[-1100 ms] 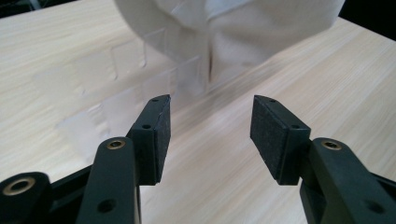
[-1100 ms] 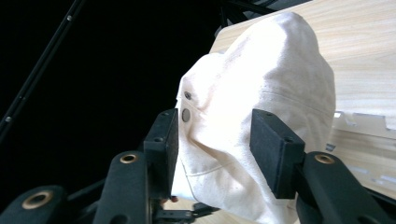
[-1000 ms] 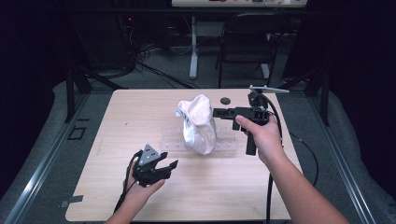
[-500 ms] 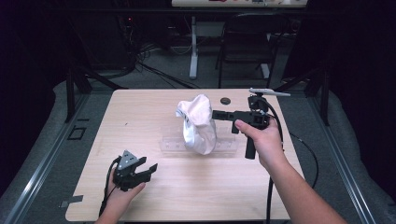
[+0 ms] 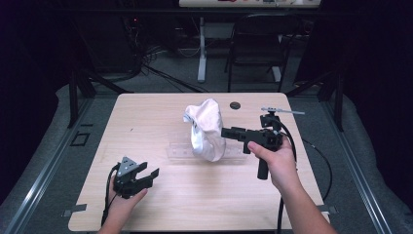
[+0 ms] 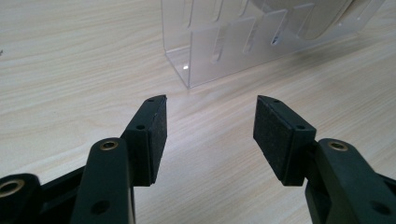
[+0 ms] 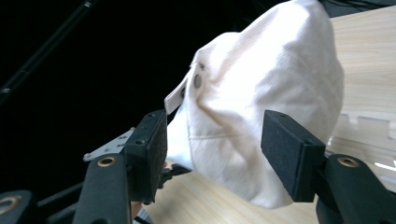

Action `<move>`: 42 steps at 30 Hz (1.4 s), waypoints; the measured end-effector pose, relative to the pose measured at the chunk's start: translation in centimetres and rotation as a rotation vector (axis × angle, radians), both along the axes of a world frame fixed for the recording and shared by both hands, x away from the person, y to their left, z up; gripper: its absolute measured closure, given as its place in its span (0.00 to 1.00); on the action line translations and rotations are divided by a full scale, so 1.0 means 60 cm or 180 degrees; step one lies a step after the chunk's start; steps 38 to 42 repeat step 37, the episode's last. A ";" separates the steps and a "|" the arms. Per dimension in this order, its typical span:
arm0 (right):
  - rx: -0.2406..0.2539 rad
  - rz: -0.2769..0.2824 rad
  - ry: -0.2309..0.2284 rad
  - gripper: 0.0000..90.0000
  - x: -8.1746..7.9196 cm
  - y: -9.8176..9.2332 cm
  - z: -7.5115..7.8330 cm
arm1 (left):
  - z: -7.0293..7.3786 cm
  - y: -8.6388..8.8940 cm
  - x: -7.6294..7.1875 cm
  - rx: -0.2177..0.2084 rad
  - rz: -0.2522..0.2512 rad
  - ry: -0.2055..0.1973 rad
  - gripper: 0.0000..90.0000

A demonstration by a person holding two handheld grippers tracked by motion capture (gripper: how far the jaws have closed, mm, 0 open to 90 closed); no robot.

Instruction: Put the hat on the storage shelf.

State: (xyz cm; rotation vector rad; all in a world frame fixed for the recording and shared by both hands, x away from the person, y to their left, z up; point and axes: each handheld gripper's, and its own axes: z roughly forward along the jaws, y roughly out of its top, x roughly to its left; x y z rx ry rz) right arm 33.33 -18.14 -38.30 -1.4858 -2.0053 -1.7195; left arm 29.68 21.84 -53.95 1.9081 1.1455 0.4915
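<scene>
At the lower left of the high view I see my left gripper (image 5: pixel 146 176) low over the wooden table (image 5: pixel 146 117), held in my left hand (image 5: pixel 122 195), near the front edge. Its jaws are spread with nothing between them; in the left gripper view the two pads stand well apart over bare wood, and the near corner of the clear acrylic rack (image 6: pixel 224 51) sits just beyond their tips in the upper middle of that frame.

Moving toward the centre of the high view, the rack (image 5: pixel 182 152) lies across the table and the white cap (image 5: pixel 207 129) stands upright in it, its crown bulging up and to the right. A small dark round disc (image 5: pixel 235 105) rests on the table beyond the cap, apart from it.

On the right of the high view, my right hand (image 5: pixel 275 161) grips the right gripper (image 5: pixel 225 132), which points left with its tips at the cap's right side. In the right gripper view its jaws are released, spread either side of the cap (image 7: pixel 266 107), which sits beyond the pads; I cannot tell whether they touch the fabric.
</scene>
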 end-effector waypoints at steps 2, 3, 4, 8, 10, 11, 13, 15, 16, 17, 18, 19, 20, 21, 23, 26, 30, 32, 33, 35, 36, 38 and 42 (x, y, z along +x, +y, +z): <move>0.0025 -0.0010 -0.0023 0.45 -0.005 -0.002 -0.004 | -0.001 0.000 0.000 -0.0015 0.0015 0.0011 0.50; 0.0040 -0.0018 -0.0049 0.45 -0.009 -0.004 -0.009 | -0.001 0.001 0.001 -0.0016 0.0010 0.0024 0.50; 0.0052 -0.0024 -0.0076 0.45 -0.016 -0.008 -0.017 | -0.002 0.001 0.001 -0.0019 0.0019 0.0031 0.50; 0.0009 -0.0092 -0.0121 0.44 -0.028 -0.015 -0.028 | -0.004 0.001 0.001 -0.0029 0.0020 0.0037 0.50; -0.0061 -0.0186 -0.0144 0.43 -0.036 -0.024 -0.043 | -0.005 0.001 0.001 -0.0020 0.0021 0.0053 0.50; -0.0099 -0.0225 -0.0150 0.44 -0.039 -0.027 -0.048 | -0.005 0.001 0.001 -0.0020 0.0021 0.0053 0.50; -0.0204 -0.0296 -0.0158 0.43 -0.044 -0.033 -0.057 | -0.005 0.000 0.002 -0.0021 0.0027 0.0055 0.50; -0.0275 -0.0362 -0.0181 0.43 -0.049 -0.039 -0.066 | -0.008 -0.001 0.002 -0.0019 0.0034 0.0058 0.50; -0.0275 -0.0362 -0.0181 0.43 -0.049 -0.039 -0.066 | -0.008 -0.001 0.002 -0.0019 0.0034 0.0058 0.50; -0.0305 -0.0389 -0.0170 0.43 -0.053 -0.046 -0.074 | -0.009 -0.002 0.003 -0.0011 0.0031 0.0068 0.50; -0.0305 -0.0389 -0.0170 0.43 -0.053 -0.046 -0.074 | -0.009 -0.002 0.003 -0.0011 0.0031 0.0068 0.50; -0.0468 -0.0475 -0.0190 0.42 -0.054 -0.048 -0.078 | -0.010 -0.003 0.003 -0.0006 0.0018 0.0061 0.50; -0.0468 -0.0475 -0.0190 0.42 -0.054 -0.048 -0.078 | -0.010 -0.003 0.003 -0.0006 0.0018 0.0061 0.50; -0.0610 -0.0533 -0.0253 0.42 -0.054 -0.049 -0.080 | -0.010 -0.004 0.003 0.0015 0.0007 0.0068 0.50; -0.0520 -0.0523 -0.0222 0.42 -0.057 -0.052 -0.084 | -0.011 -0.005 0.003 0.0013 0.0003 0.0084 0.50; -0.0443 -0.0458 -0.0198 0.42 -0.060 -0.052 -0.090 | -0.013 -0.005 0.003 0.0028 -0.0007 0.0078 0.50; -0.0472 -0.0464 -0.0216 0.42 -0.065 -0.052 -0.097 | -0.014 -0.007 0.001 0.0037 -0.0015 0.0073 0.50; -0.0448 -0.0465 -0.0186 0.42 -0.066 -0.055 -0.102 | -0.015 -0.009 0.000 0.0056 -0.0017 0.0056 0.49; -0.0472 -0.0479 -0.0172 0.42 -0.066 -0.057 -0.105 | -0.015 -0.011 -0.001 0.0073 -0.0035 0.0041 0.49; -0.0470 -0.0482 -0.0173 0.42 -0.067 -0.060 -0.108 | -0.016 -0.015 -0.002 0.0080 -0.0057 0.0027 0.49; -0.0468 -0.0486 -0.0179 0.42 -0.066 -0.062 -0.110 | -0.016 -0.015 -0.002 0.0080 -0.0057 0.0027 0.49; -0.0471 -0.0497 -0.0174 0.42 -0.066 -0.065 -0.111 | -0.016 -0.019 -0.003 0.0068 -0.0068 0.0033 0.49; -0.0471 -0.0497 -0.0174 0.42 -0.066 -0.065 -0.111 | -0.016 -0.019 -0.003 0.0068 -0.0068 0.0033 0.49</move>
